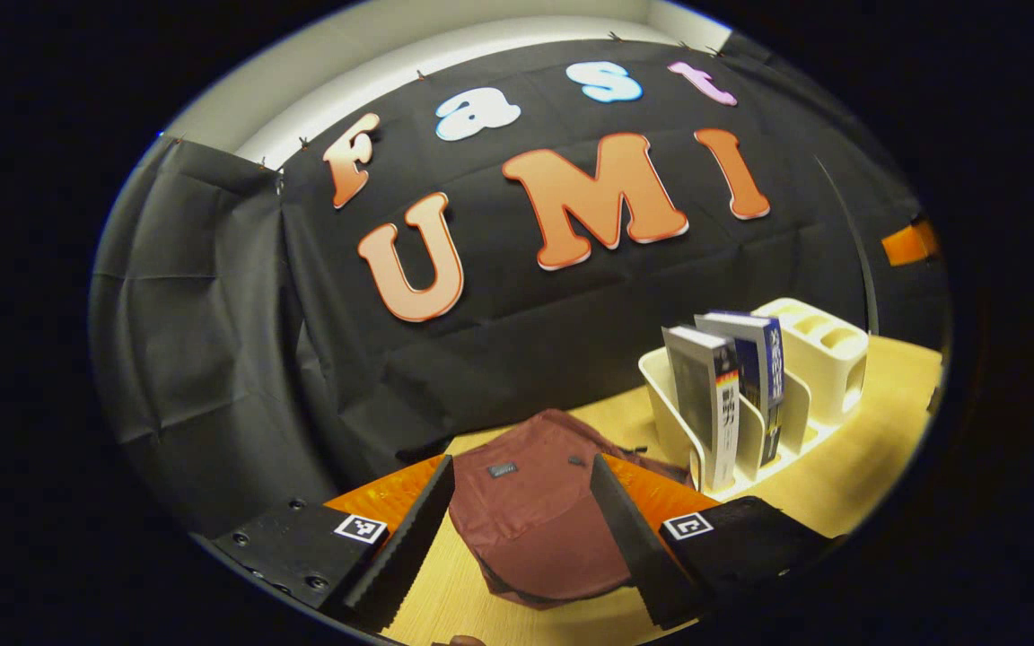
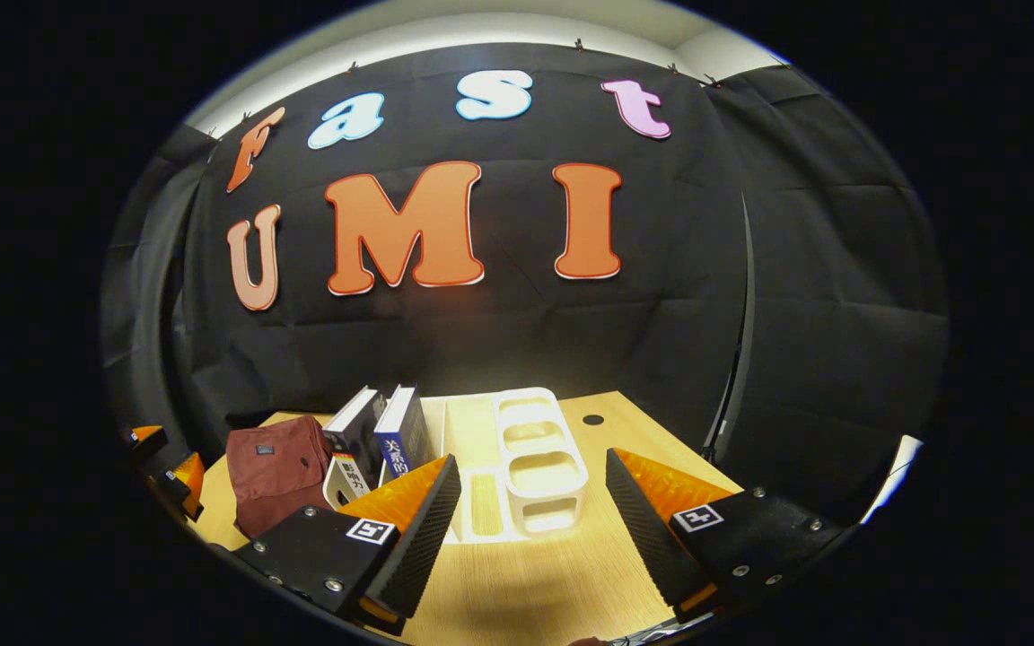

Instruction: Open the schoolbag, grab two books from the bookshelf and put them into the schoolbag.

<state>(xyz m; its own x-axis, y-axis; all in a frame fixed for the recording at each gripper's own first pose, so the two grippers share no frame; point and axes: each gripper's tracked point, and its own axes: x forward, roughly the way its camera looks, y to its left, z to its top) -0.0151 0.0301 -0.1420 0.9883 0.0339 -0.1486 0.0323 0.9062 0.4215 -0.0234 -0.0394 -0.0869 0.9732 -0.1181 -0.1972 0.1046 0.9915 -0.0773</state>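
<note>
Ridged padding lines the inner faces of both grippers' fingers, presumably so that cloth or a book cover will not slip once pinched. Nearest in the left gripper view, the left gripper [image 1: 521, 529] stands wide open with nothing between its fingers; it hangs above the wooden tabletop [image 1: 876, 467] and is aimed straight at the maroon schoolbag [image 1: 539, 520], which lies slumped and flat on the table with its flap side up and looks still closed, so I judge that opening it is the step in hand and that this gripper is lined up for it. In the right gripper view the right gripper [image 2: 530, 529] is likewise spread wide and empty, held over bare table in front of the white bookshelf [image 2: 535, 467], probably waiting to take the books once the bag is open. Just beyond the bag, and beside it on its right as the left gripper view shows it, the white bookshelf [image 1: 804, 395] is a slotted plastic desk rack whose dividers keep two books upright: a grey-covered book [image 1: 705, 404] in the nearer slot and a blue-covered book [image 1: 755, 377] leaning close behind it, spines outward and top edges free, which should make them easy to pinch from above. Behind the slots, the rack's open cup-like compartments appear empty. Farthest back, the black cloth wall closes off the booth behind the table.
</note>
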